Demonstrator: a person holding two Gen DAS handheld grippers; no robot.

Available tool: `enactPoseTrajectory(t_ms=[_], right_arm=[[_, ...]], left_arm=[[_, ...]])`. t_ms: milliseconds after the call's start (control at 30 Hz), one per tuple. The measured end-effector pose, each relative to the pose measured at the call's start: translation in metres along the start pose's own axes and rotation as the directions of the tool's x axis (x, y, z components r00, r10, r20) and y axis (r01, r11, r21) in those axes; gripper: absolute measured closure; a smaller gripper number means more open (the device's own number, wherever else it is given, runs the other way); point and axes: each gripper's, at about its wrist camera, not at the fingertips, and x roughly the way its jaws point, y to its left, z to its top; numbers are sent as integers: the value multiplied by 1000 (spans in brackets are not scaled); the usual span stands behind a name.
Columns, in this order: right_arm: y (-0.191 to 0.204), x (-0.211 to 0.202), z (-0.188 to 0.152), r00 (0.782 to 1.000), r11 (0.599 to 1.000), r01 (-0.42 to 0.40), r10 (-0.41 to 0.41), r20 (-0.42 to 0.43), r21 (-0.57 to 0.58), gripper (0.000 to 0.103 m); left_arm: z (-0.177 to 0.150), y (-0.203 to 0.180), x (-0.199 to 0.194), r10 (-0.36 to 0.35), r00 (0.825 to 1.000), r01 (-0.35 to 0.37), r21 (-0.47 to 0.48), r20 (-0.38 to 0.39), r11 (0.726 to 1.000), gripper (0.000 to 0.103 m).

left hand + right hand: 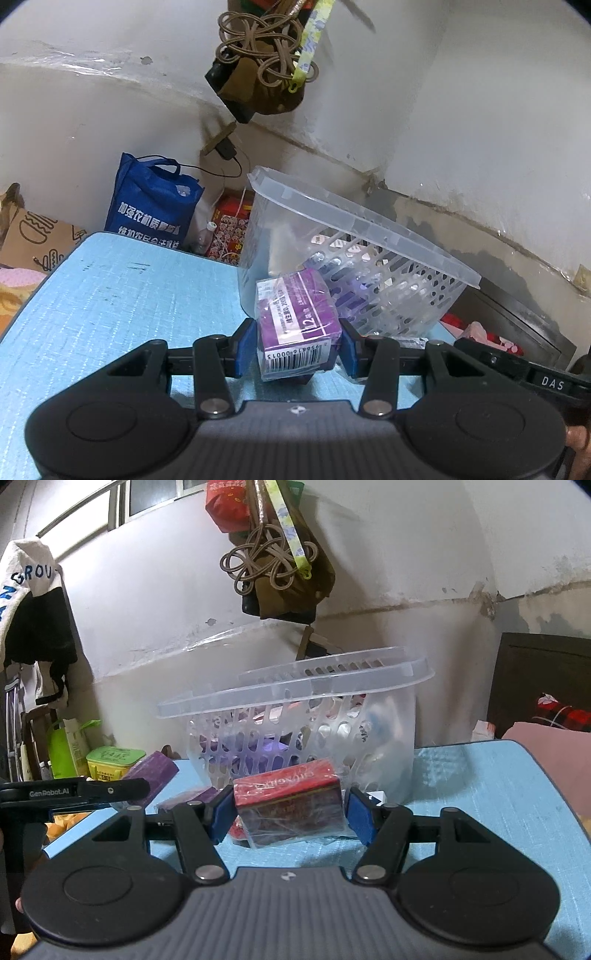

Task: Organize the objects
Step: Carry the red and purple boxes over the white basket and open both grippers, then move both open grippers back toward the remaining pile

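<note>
A purple box (pixel 295 314) in clear wrap, barcode toward the camera, sits between the blue pads of my left gripper (pixel 297 341), which is shut on it just in front of the clear slotted basket (pixel 369 225). My right gripper (pixel 290 812) is shut on a red box (pixel 291 794) wrapped in film, tilted and held a little above the light blue table (pixel 480 794), close to the basket's (pixel 295 690) near wall. The basket holds several purple and pale items. In the right wrist view the left gripper (pixel 92 792) shows at the left with its purple box (pixel 151 775).
Another purple wrapped pack (pixel 192 797) lies on the table by the basket. A blue tote bag (pixel 151 206), a red carton (pixel 231 225) and a brown paper bag (pixel 33 236) stand behind the table. A bag with cords (pixel 273 561) hangs on the wall above. A dark cabinet (pixel 535 686) is at the right.
</note>
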Motion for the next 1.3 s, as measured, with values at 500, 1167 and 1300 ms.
enactPoseTrajectory(t_ms=[500,1167,1300], right_arm=[[-2,-43,74,983,999,-22,16,185,31,37],[-19,22,81,989,997,75,-71,132,-29,0],[-35,12,46,999,995,35,-37,21,94,0]], left_arm=[[83,-66,-26,-60,991,50,90,116,995,53],[112,-85,54,45,999,-48,172,22,984,19],[67,-69,21,105,994,-110,201,38,973,14]])
